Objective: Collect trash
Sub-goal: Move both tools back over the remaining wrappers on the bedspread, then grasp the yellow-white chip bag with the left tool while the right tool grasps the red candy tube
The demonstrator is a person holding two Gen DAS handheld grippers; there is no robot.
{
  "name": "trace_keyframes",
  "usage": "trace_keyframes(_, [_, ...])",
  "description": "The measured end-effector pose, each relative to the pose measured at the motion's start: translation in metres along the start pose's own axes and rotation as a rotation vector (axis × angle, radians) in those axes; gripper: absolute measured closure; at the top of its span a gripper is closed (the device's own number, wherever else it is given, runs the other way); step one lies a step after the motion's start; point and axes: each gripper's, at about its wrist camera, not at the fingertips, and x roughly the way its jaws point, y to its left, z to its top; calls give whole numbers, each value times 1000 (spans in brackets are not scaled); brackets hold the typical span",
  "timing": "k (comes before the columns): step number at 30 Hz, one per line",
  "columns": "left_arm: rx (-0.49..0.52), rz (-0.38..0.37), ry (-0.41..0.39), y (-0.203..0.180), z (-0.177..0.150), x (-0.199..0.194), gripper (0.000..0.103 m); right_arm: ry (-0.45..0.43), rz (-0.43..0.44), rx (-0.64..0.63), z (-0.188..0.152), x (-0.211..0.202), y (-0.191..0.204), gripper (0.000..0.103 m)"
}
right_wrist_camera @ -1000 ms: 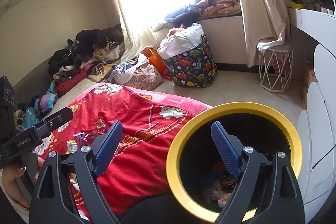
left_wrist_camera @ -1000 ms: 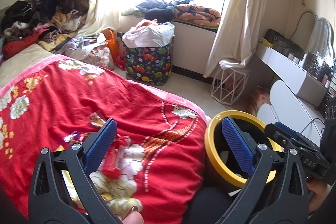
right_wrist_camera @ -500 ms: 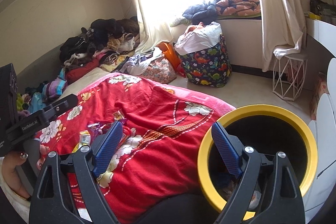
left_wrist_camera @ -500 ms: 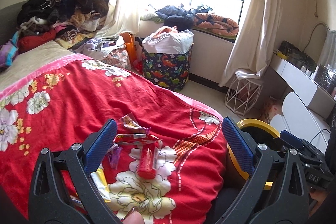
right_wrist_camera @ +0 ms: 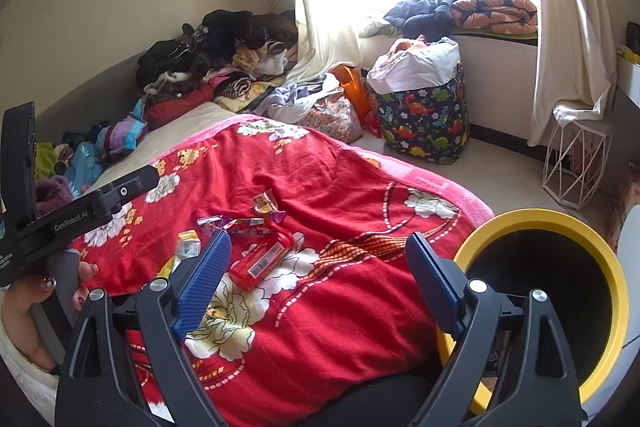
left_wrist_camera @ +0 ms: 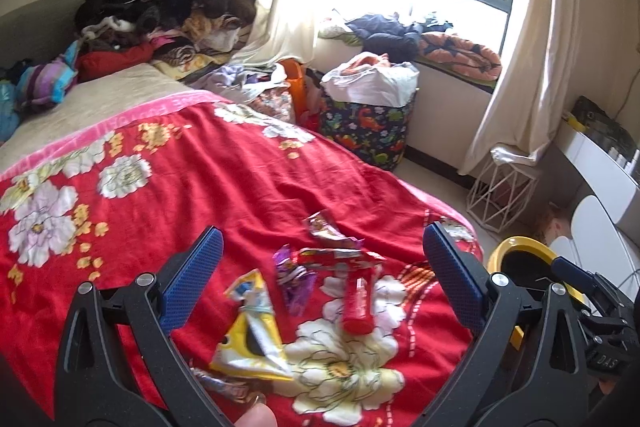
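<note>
Lying in a loose cluster on the red floral blanket [left_wrist_camera: 224, 183], the wrappers [left_wrist_camera: 320, 259] sit just ahead of the left tool [left_wrist_camera: 324, 283], whose blue pads stand wide apart with nothing between them; a red wrapper [left_wrist_camera: 357, 301] and a yellow packet [left_wrist_camera: 250, 331] are nearest to it. The right tool [right_wrist_camera: 320, 279] hangs over the blanket's near edge, its jaws opening wide and empty, the red wrapper [right_wrist_camera: 262, 261] just beside its left pad (nothing touches it). A yellow-rimmed bin [right_wrist_camera: 560, 227] stands at the bed's right corner, beside the right tool. Beyond it lies bare floor [right_wrist_camera: 500, 167] up to a dinosaur-print basket [right_wrist_camera: 424, 123] below the window.
</note>
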Motion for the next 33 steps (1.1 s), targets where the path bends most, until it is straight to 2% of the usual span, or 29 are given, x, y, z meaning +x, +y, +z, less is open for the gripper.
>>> trace_keyframes(13, [-71, 82, 52, 47, -11, 4, 11, 56, 33, -51, -3, 36, 26, 17])
trace_keyframes(22, [-126, 98, 152, 68, -28, 21, 11, 128, 58, -79, -8, 72, 41, 17])
trace_keyframes(27, [-143, 69, 221, 72, -41, 35, 24, 167, 67, -66, -11, 90, 41, 17])
trace_keyframes(33, [-160, 29, 300, 70, -56, 52, 31, 208, 62, -69, -15, 112, 44, 17])
